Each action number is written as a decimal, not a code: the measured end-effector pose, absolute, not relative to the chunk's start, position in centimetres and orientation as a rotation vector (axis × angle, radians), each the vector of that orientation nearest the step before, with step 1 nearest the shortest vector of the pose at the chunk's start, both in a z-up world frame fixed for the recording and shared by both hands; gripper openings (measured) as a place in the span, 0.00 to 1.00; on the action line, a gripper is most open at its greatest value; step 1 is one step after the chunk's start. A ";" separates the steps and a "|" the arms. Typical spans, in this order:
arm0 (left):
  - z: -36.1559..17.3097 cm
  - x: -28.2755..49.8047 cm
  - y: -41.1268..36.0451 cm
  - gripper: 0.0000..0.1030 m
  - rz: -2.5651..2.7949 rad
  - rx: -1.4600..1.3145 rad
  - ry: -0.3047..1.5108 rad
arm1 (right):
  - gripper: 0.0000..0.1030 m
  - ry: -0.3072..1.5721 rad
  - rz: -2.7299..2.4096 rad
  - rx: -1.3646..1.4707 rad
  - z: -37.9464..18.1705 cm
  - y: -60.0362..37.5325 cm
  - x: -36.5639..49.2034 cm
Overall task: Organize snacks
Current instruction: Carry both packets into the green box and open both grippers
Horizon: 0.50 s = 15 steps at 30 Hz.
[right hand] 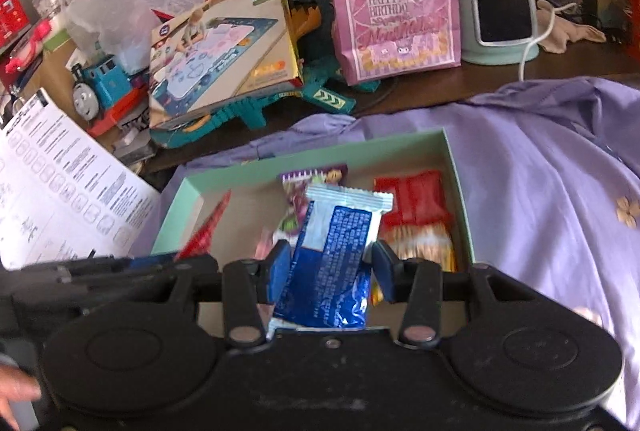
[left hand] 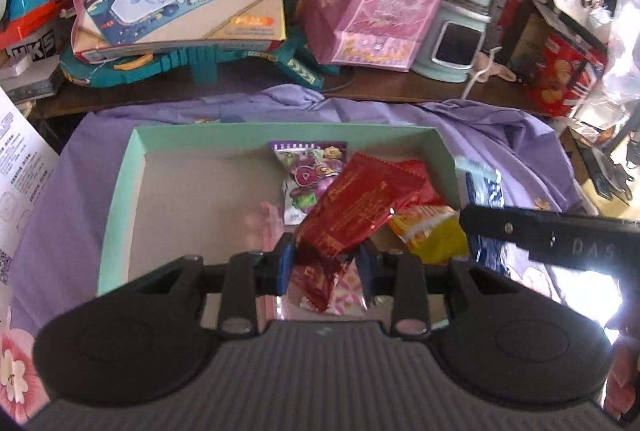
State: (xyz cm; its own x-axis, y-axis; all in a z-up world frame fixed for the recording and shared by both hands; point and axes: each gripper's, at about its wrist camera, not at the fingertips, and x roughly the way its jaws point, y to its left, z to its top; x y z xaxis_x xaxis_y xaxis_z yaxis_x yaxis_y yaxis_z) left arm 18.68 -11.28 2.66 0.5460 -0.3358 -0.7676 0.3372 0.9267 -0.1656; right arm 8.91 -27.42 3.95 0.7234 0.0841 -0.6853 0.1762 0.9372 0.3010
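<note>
My left gripper (left hand: 326,263) is shut on a dark red snack packet (left hand: 360,207), which hangs over the mint-green box (left hand: 280,130). Inside the box lie a purple packet (left hand: 308,171), a yellow packet (left hand: 432,231) and a pink packet (left hand: 348,297) under the fingers. My right gripper (right hand: 332,269) is shut on a blue and white packet (right hand: 332,255) above the same box (right hand: 320,156). In the right wrist view a red packet (right hand: 412,203) and an orange-yellow packet (right hand: 424,245) rest at the box's right side. Each gripper shows at the edge of the other's view.
The box sits on a lilac cloth (right hand: 540,171). Behind it the brown table holds a pink birthday bag (right hand: 400,3), a toy mat carton (right hand: 224,47), a blue toy train (right hand: 100,87), a mint appliance (right hand: 500,19) and a red biscuit box (left hand: 560,75). A printed sheet (right hand: 60,191) lies left.
</note>
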 end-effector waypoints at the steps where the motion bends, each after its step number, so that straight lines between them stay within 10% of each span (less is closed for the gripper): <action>1: 2.4 19.2 -11.4 0.31 -0.396 0.000 0.917 | 0.43 0.768 -0.053 0.360 3.7 -27.5 9.8; 8: -0.1 21.5 -12.5 0.31 -0.378 0.010 0.966 | 0.44 0.809 -0.066 0.349 1.7 -27.7 14.1; 11: -0.9 22.0 -12.7 0.34 -0.369 0.029 0.976 | 0.60 0.815 -0.073 0.345 1.2 -27.9 14.9; 15: -1.2 21.6 -13.1 0.96 -0.331 0.087 0.939 | 0.91 0.788 -0.082 0.341 1.3 -27.8 14.7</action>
State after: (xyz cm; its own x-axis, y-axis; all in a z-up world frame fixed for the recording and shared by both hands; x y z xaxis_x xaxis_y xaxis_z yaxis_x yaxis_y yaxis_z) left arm 21.60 -13.06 -1.18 0.5440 -0.2412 -0.8037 0.3161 0.9461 -0.0700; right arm 14.70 -27.80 1.26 0.7053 0.0541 -0.7068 0.1985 0.9421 0.2701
